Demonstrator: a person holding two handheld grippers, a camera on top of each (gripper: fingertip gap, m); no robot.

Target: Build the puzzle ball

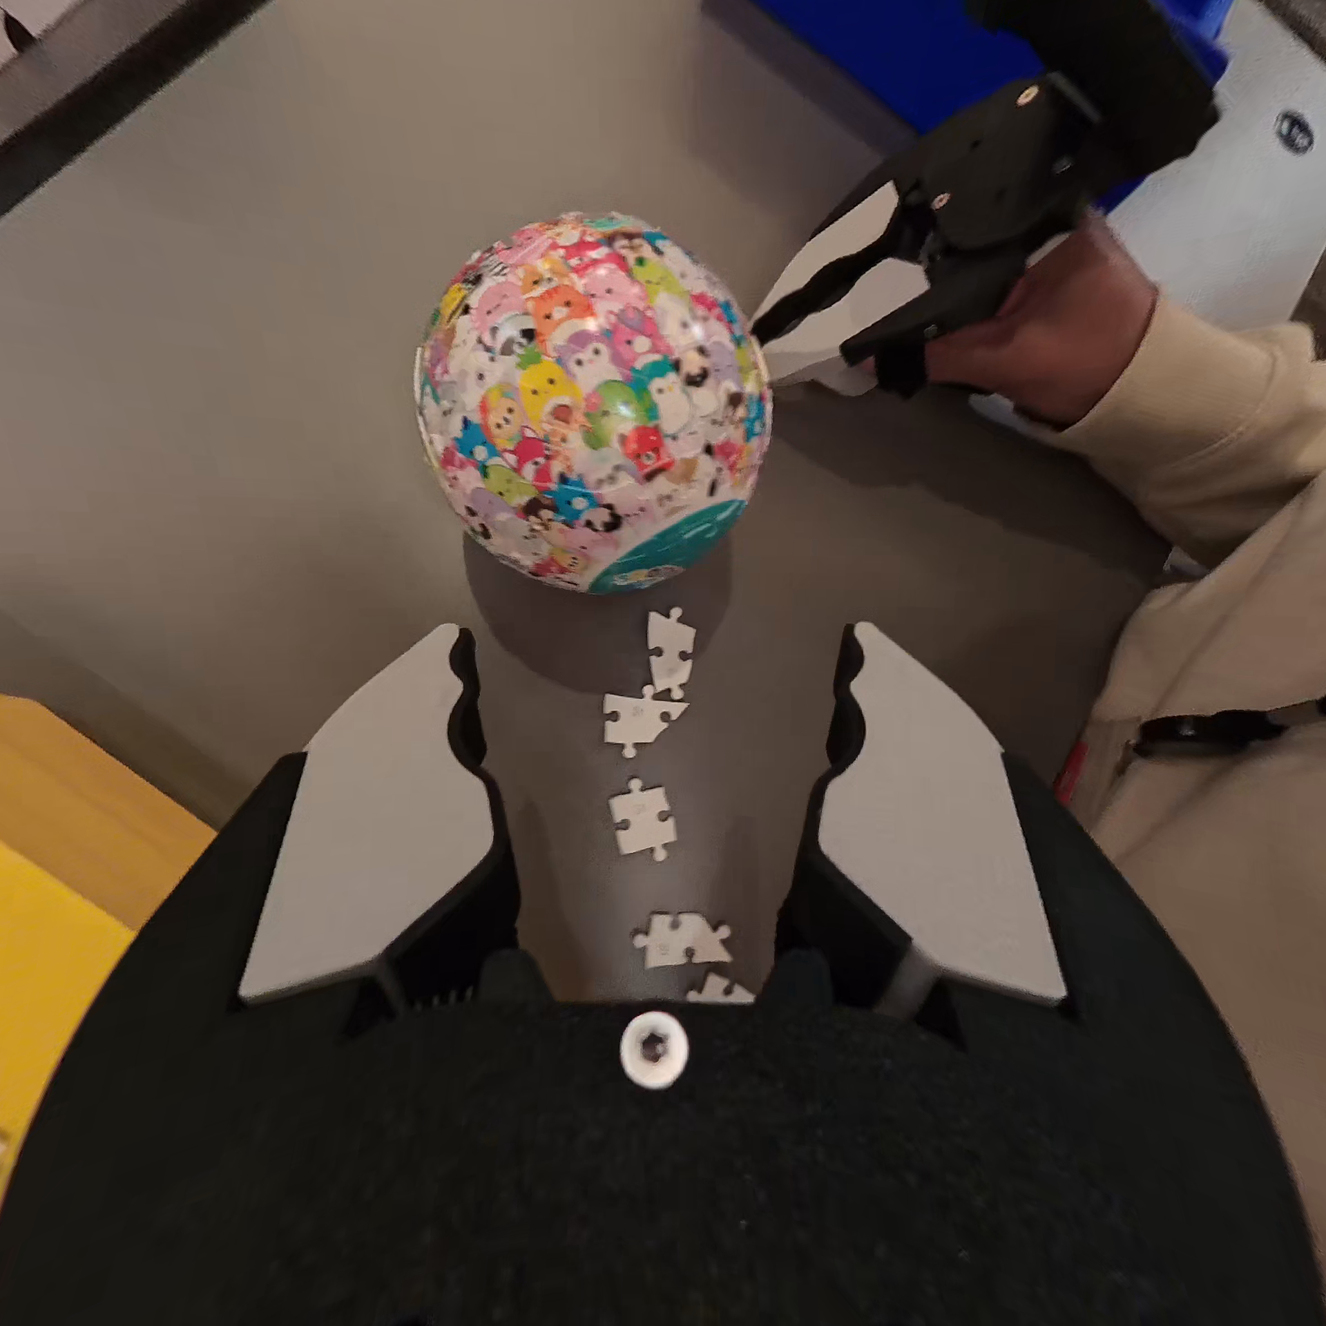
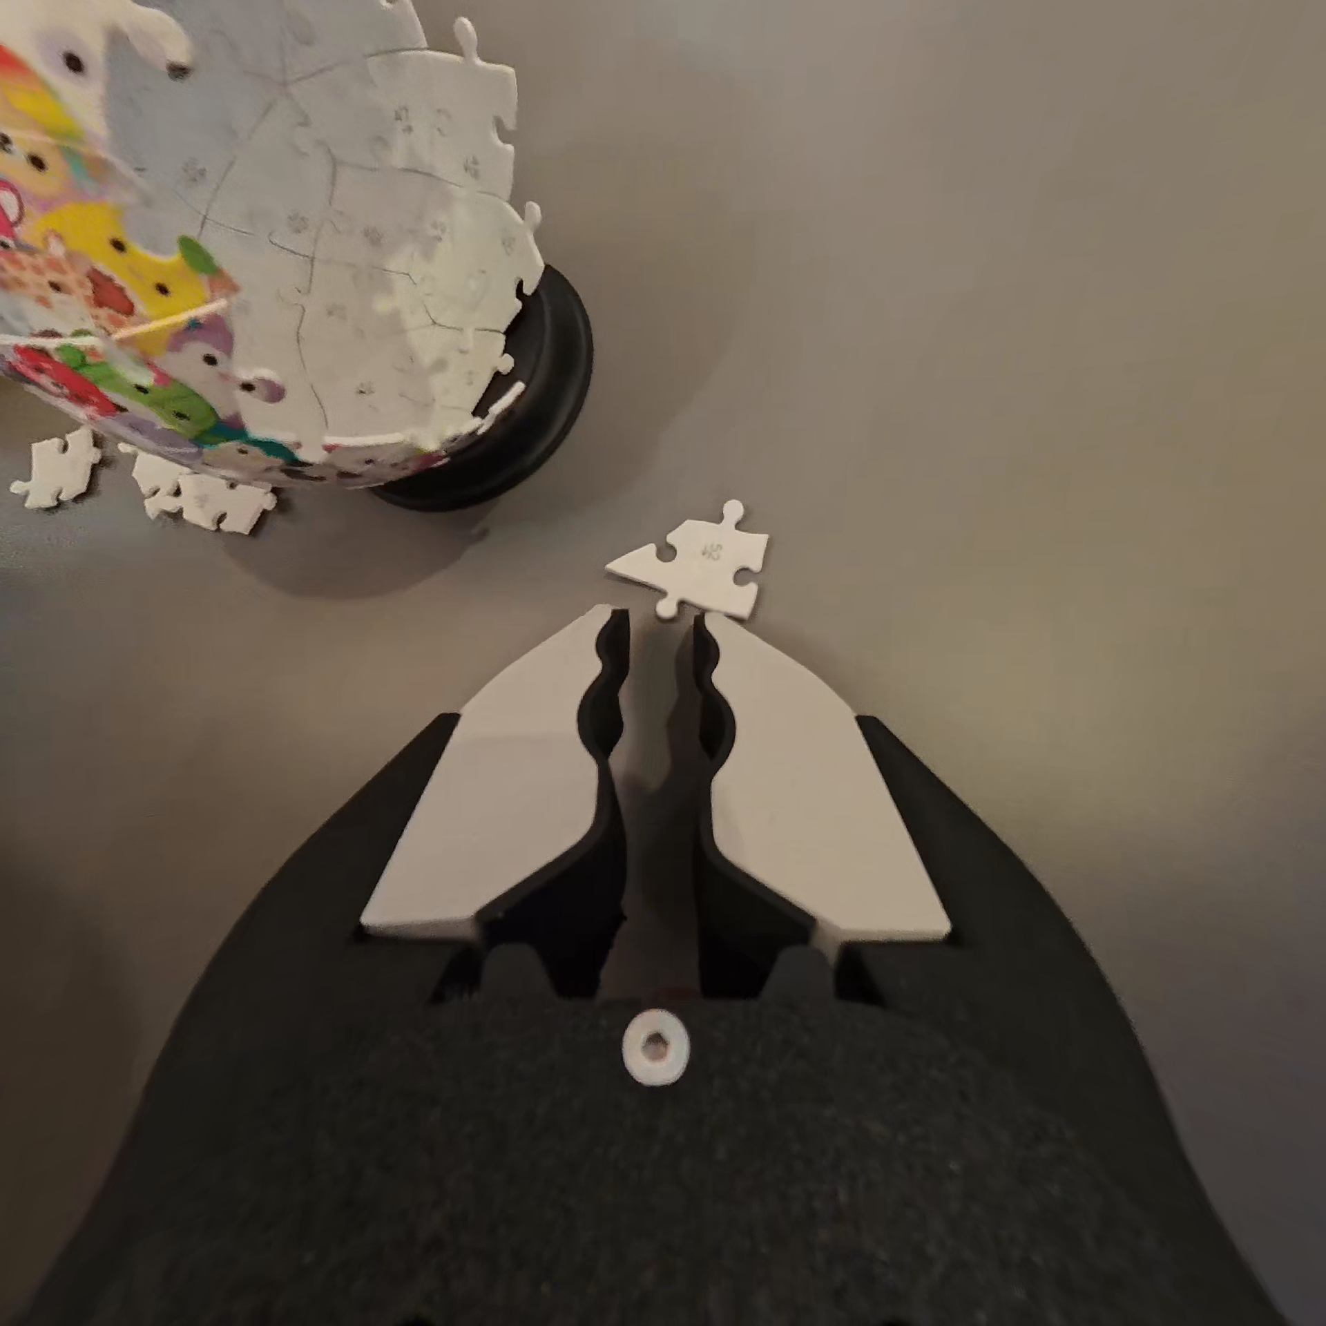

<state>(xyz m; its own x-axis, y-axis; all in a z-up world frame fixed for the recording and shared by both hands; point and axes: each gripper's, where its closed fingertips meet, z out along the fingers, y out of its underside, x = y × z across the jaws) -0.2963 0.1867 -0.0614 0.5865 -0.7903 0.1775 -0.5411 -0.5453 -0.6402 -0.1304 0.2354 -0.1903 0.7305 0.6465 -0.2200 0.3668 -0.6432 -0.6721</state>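
Note:
The colourful puzzle ball (image 1: 588, 402) stands on the grey table (image 1: 215, 359). In the right wrist view its open side (image 2: 344, 237) shows the white inner faces, and it rests on a black ring stand (image 2: 531, 409). Several loose white pieces (image 1: 641, 818) lie in a row between my left gripper's (image 1: 656, 635) wide-open, empty fingers. My right gripper (image 2: 659, 618) is low over the table with a narrow gap between its tips. One loose piece (image 2: 692, 563) lies flat just beyond them, its knob at the gap. The right gripper also shows in the left wrist view (image 1: 764, 351), beside the ball.
More loose pieces (image 2: 57, 466) lie by the ball's base. A yellow and wooden box (image 1: 57, 897) stands at the left. A blue bin (image 1: 861, 57) is at the back right. A person's hand and beige sleeve (image 1: 1184, 445) hold the right gripper. Across from one pair of fingers to the other is roughly 20 cm.

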